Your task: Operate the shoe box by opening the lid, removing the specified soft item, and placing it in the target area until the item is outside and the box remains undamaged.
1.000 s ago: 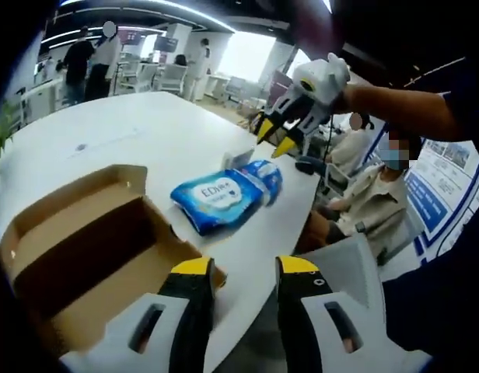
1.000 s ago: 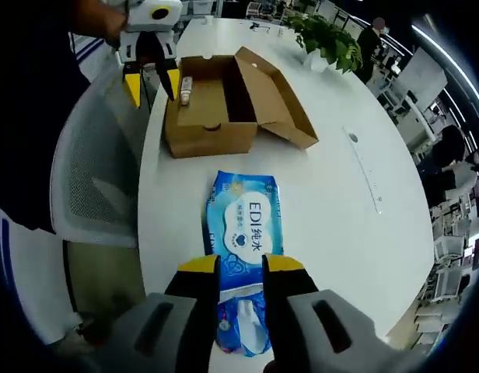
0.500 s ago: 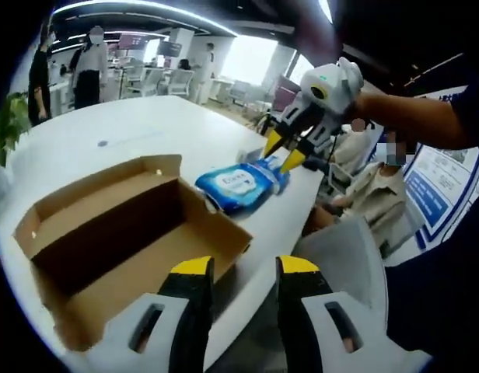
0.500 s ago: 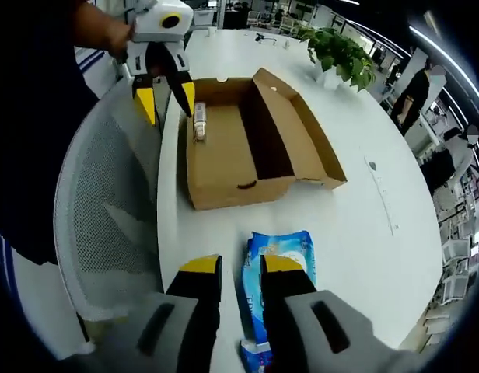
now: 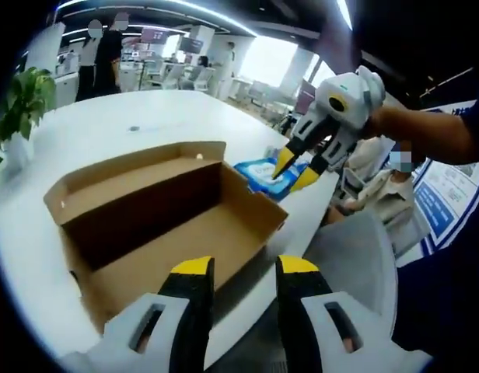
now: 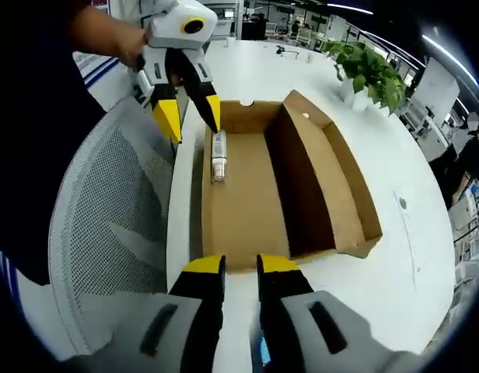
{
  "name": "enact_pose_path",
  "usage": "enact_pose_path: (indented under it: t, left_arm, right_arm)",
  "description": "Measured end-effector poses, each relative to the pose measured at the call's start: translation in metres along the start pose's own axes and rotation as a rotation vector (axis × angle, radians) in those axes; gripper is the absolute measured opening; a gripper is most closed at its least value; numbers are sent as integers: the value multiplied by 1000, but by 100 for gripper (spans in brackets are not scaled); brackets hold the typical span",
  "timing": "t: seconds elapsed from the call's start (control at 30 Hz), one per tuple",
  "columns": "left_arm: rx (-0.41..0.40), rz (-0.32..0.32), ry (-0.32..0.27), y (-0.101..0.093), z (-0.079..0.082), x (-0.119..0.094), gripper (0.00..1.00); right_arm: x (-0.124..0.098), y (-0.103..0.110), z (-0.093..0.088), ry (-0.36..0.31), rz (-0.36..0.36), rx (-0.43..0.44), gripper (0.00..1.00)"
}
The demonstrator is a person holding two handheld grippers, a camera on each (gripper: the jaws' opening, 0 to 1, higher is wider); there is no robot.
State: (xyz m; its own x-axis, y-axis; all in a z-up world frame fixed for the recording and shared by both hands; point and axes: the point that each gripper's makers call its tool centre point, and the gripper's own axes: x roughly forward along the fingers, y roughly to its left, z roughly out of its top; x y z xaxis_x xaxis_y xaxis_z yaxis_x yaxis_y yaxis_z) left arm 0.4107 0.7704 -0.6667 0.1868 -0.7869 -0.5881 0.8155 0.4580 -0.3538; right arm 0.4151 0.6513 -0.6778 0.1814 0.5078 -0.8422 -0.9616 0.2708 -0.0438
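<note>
- An open brown cardboard shoe box (image 5: pixel 158 225) sits on a white oval table (image 5: pixel 107 128), its lid folded back and lying flat beside the tray.
- In the right gripper view, the same box (image 6: pixel 282 190) holds a small pale tube-shaped item (image 6: pixel 218 155) lying against the wall nearest the table edge.
- A blue and white soft pack of wet wipes (image 5: pixel 264 169) lies on the table just beyond the box's far end, outside the box.
- The left gripper (image 5: pixel 239 268), grey with yellow tips, has its jaws parted with nothing between them, at the box's near end.
- The right gripper (image 5: pixel 295 169) hangs over the wipes pack, jaws apart and holding nothing.
- A grey mesh chair (image 6: pixel 115 225) stands beside the table edge, next to the box.
- A green potted plant (image 6: pixel 369 71) stands on the table well beyond the box.
</note>
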Motion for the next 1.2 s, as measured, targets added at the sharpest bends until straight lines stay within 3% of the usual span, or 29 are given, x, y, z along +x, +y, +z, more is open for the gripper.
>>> enact_pose_path:
  t: [0.23, 0.63, 1.2]
  left_arm:
    - [-28, 31, 16, 27, -5, -9, 30]
    - [-27, 40, 47, 48, -17, -22, 31]
    - [-27, 38, 33, 82, -18, -48, 31]
  right_arm:
    - [25, 5, 20, -16, 50, -28, 12]
    - [70, 19, 51, -34, 137, -32, 14]
    - [138, 22, 85, 18, 252, -40, 16]
